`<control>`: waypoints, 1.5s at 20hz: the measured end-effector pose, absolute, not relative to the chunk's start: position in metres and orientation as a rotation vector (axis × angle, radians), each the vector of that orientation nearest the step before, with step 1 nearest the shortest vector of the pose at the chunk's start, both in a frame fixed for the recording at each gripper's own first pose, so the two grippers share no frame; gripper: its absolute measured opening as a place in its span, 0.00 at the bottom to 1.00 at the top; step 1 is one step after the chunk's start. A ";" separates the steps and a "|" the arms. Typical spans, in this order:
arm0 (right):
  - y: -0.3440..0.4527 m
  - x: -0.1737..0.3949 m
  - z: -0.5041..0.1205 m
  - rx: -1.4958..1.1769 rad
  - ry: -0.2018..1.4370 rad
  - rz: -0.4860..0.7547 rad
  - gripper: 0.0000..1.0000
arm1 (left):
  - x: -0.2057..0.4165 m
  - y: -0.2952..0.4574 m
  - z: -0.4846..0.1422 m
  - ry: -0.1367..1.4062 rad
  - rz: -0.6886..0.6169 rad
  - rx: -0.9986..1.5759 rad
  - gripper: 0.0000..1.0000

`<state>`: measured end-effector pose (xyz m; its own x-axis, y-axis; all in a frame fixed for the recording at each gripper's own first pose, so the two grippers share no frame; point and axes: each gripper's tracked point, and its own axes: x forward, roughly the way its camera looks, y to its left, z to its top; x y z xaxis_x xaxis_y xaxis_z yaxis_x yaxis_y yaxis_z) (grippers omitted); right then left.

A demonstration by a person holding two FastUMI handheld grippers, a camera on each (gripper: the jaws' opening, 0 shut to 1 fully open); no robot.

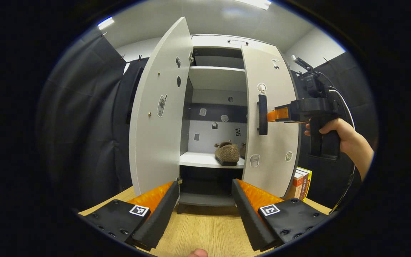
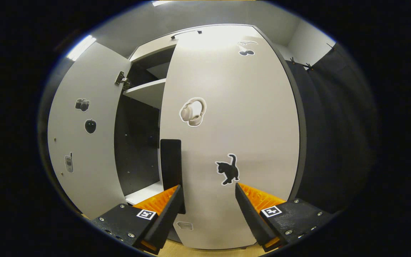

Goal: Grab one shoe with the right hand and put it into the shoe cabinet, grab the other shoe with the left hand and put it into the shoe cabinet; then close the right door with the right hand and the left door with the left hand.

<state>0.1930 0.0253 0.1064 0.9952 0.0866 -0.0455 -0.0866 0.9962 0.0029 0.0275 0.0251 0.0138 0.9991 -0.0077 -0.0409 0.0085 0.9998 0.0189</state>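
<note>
While shoes (image 1: 227, 152) sit shelved | right gripper (image 2: 208, 205) spread, against right door (image 2: 234, 135) | left gripper (image 1: 205, 201) spread, facing left door (image 1: 157, 114)

shoe (image 1: 227, 152): fuzzy brown cloth | right door (image 2: 234, 135): smooth matt white | table (image 1: 205, 232): pale wood grain
</note>
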 end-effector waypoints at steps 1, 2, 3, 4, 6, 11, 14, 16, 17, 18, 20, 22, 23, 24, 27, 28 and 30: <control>0.031 0.196 0.104 0.007 0.049 0.100 0.91 | 0.028 0.027 0.014 0.042 -0.007 0.019 0.94; 0.036 0.197 0.103 0.012 0.053 0.113 0.91 | 0.026 0.028 0.014 0.044 -0.003 0.017 0.97; 0.040 0.198 0.102 0.012 0.055 0.123 0.91 | 0.026 0.030 0.015 0.043 0.002 0.014 0.97; 0.042 0.198 0.103 0.003 0.045 0.125 0.92 | 0.024 0.032 0.017 0.041 0.006 0.010 0.96; 0.041 0.198 0.102 -0.009 0.042 0.113 0.91 | 0.020 0.044 0.024 0.029 0.032 0.005 0.96; 0.027 0.185 0.112 -0.009 0.012 0.073 0.92 | 0.007 0.103 0.057 -0.012 0.164 0.010 0.96; 0.014 0.162 0.123 -0.001 -0.004 0.061 0.92 | 0.003 0.157 0.092 -0.057 0.284 0.028 0.97; 0.001 0.149 0.127 -0.009 -0.013 0.046 0.92 | 0.005 0.189 0.127 -0.111 0.347 0.035 0.96; -0.003 0.144 0.128 -0.017 -0.016 0.040 0.92 | 0.010 0.201 0.145 -0.132 0.362 0.024 0.96; -0.009 0.139 0.127 -0.028 -0.014 0.029 0.92 | 0.017 0.211 0.160 -0.145 0.366 0.009 0.96; -0.018 0.129 0.128 -0.038 -0.011 0.016 0.92 | 0.033 0.232 0.185 -0.168 0.370 0.006 0.99; -0.029 0.123 0.129 -0.030 -0.012 -0.003 0.92 | 0.059 0.238 0.197 -0.171 0.330 0.028 0.94; -0.033 0.121 0.129 -0.023 -0.011 -0.012 0.92 | 0.070 0.239 0.196 -0.158 0.309 0.045 0.94; -0.037 0.118 0.130 -0.018 -0.009 -0.019 0.92 | 0.079 0.238 0.195 -0.147 0.297 0.060 0.96; -0.050 0.112 0.131 -0.015 -0.009 -0.038 0.92 | 0.088 0.239 0.192 -0.139 0.300 0.088 0.99; -0.054 0.111 0.132 -0.011 -0.010 -0.047 0.92 | 0.090 0.237 0.194 -0.142 0.298 0.089 0.96; -0.063 0.110 0.134 -0.002 -0.015 -0.066 0.92 | 0.091 0.234 0.194 -0.147 0.281 0.089 0.96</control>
<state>0.1097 -0.0628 0.1336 0.9977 -0.0657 0.0153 0.0657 0.9978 -0.0017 0.0908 0.2339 0.1937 0.9503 0.2691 0.1563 -0.2820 0.9571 0.0671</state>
